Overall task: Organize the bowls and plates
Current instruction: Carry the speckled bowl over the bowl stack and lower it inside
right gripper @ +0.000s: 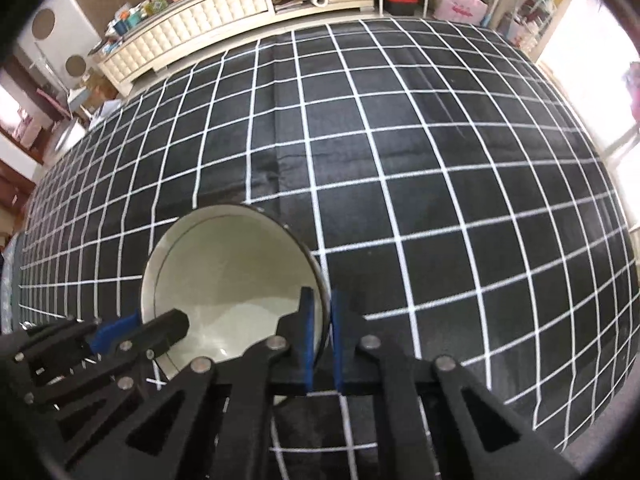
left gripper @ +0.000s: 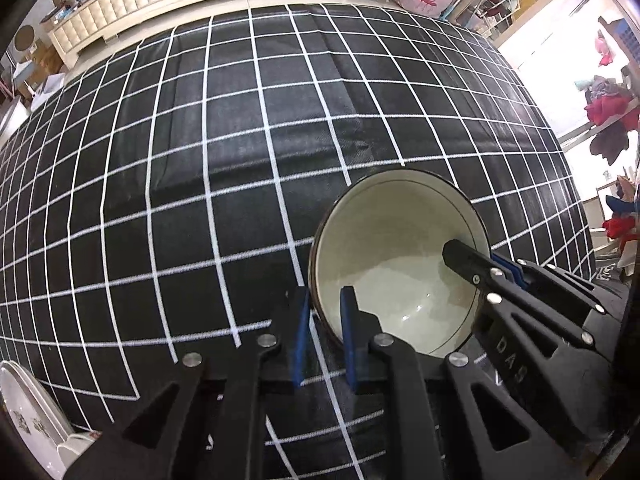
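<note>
A cream bowl with a dark rim (left gripper: 396,264) is held over the black checked tablecloth (left gripper: 200,160). My left gripper (left gripper: 325,332) is shut on the bowl's left rim, one blue pad inside and one outside. My right gripper (right gripper: 320,340) is shut on the same bowl (right gripper: 228,272) at its right rim. Each gripper shows in the other's view, the right one (left gripper: 480,268) at the bowl's right edge and the left one (right gripper: 136,330) at its left edge. A white patterned plate (left gripper: 28,420) lies at the lower left corner of the left wrist view.
The checked cloth (right gripper: 400,160) covers the whole table. A cream padded cabinet (right gripper: 192,28) with clutter stands beyond the far edge. A pink bag (right gripper: 460,4) and shelves stand at the back right. Another white dish edge (left gripper: 72,452) sits by the plate.
</note>
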{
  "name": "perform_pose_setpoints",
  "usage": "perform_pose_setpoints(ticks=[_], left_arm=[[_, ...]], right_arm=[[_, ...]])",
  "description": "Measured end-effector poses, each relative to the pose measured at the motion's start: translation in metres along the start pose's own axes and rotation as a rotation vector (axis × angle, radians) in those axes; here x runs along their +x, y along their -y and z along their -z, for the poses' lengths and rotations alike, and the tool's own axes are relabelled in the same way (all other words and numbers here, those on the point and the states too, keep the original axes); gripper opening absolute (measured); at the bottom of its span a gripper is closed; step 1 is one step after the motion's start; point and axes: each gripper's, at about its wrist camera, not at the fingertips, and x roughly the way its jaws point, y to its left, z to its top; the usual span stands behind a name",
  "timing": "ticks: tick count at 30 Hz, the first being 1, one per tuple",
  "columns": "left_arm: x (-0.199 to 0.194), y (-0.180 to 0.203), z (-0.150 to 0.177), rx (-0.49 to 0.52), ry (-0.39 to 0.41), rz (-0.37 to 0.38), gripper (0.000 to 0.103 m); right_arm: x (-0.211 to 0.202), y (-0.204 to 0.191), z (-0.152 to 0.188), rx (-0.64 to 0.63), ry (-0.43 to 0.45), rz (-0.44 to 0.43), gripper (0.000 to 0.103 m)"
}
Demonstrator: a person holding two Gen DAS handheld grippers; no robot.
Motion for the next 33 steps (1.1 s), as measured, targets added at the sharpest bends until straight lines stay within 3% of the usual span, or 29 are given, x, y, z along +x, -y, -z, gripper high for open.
perform_pose_setpoints(ticks=[13,33], left_arm=[[-0.06,-0.025,0.034,-0.011,0.062,-0.025,0.013],[-0.162,-0.119,0.122,-0.113,0.141,-0.058,0.012]], right_arm=[[-0.042,-0.042,0.015,-0.055,0.051,-0.02,0.01],[-0.093,-0.149,0.062,-0.209,0.093,-0.02,0.01]])
